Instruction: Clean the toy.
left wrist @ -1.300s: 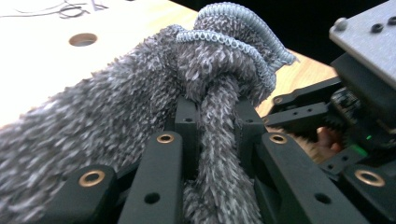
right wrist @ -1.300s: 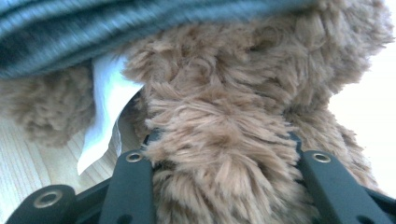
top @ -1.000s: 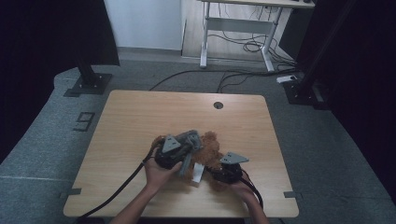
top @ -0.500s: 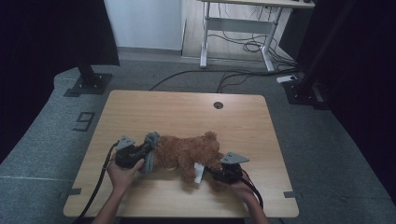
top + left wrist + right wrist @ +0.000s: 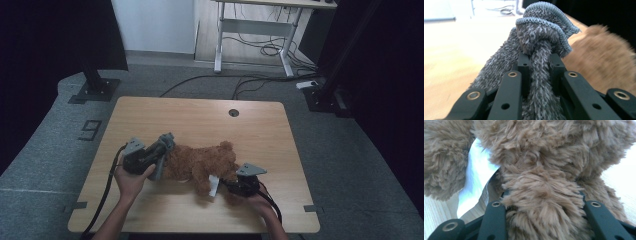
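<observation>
A wooden bench stands on grey carpet in a dim room. The left hand-held gripper pinches a grey knitted cloth. The right hand-held gripper clamps the brown teddy bear.

free: far half of the table lay bare | obstacle: plush bear between both grippers

A brown plush bear with a white tag, a grey fuzzy cloth, a light wooden table.
</observation>
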The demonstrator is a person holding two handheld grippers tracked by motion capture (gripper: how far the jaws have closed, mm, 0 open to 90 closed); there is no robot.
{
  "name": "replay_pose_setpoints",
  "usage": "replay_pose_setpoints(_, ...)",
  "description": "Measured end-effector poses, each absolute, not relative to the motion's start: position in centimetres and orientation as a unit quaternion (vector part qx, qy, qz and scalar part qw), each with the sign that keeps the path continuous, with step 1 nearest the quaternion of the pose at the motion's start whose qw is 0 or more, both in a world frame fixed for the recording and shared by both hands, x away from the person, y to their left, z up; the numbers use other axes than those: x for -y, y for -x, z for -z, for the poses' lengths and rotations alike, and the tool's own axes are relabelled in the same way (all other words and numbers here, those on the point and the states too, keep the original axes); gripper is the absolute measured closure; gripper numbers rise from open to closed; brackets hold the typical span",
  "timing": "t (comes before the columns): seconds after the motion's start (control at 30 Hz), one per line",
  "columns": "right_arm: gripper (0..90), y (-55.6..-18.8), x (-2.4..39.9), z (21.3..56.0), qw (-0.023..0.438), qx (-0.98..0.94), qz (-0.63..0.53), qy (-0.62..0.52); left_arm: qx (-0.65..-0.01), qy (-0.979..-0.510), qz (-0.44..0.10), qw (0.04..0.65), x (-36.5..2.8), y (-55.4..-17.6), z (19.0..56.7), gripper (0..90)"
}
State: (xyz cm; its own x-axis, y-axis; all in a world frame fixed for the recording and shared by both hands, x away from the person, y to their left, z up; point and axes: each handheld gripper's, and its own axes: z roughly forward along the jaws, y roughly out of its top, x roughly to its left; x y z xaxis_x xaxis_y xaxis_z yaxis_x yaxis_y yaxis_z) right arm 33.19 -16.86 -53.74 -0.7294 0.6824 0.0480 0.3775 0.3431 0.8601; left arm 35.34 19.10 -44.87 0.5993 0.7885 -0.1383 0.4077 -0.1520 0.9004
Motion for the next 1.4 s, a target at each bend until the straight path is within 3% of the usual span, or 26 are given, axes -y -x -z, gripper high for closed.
replay_pose_setpoints(0.2,55.1,-33.2,16.9,53.7,0.163,-0.804,-0.469,-0.327,-0.383,-0.77,-0.159,0.485,-14.2,-37.8,44.7,76.0)
replay_pose_setpoints(0.37,52.7,-33.2,17.1,53.7,0.156,-0.803,-0.472,-0.328,-0.39,-0.785,-0.14,0.461,-13.6,-38.5,46.2,75.8)
replay_pose_setpoints(0.7,23.4,-32.9,18.5,51.8,0.133,-0.787,-0.501,-0.336,-0.395,-0.764,-0.127,0.494,-15.4,-36.1,48.4,76.6)
replay_pose_setpoints(1.0,14.1,-33.7,17.2,50.4,0.096,-0.771,-0.521,-0.352,-0.375,-0.768,-0.133,0.502,-15.7,-33.6,48.8,76.7)
replay_pose_setpoints(1.1,15.1,-34.0,16.2,51.2,0.06,-0.788,-0.506,-0.346,-0.375,-0.768,-0.126,0.504,-16.2,-33.1,49.0,76.7)
replay_pose_setpoints(1.2,26.2,-33.7,15.5,51.7,0.055,-0.805,-0.487,-0.335,-0.371,-0.768,-0.125,0.506,-16.4,-32.5,49.2,76.8)
replay_pose_setpoints(1.3,37.9,-33.2,14.8,52.3,0.082,-0.828,-0.453,-0.32,-0.365,-0.77,-0.126,0.508,-16.3,-31.9,49.3,76.8)
replay_pose_setpoints(1.4,43.3,-33.2,14.7,52.9,0.098,-0.827,-0.447,-0.328,-0.363,-0.769,-0.135,0.509,-15.9,-31.9,49.4,76.8)
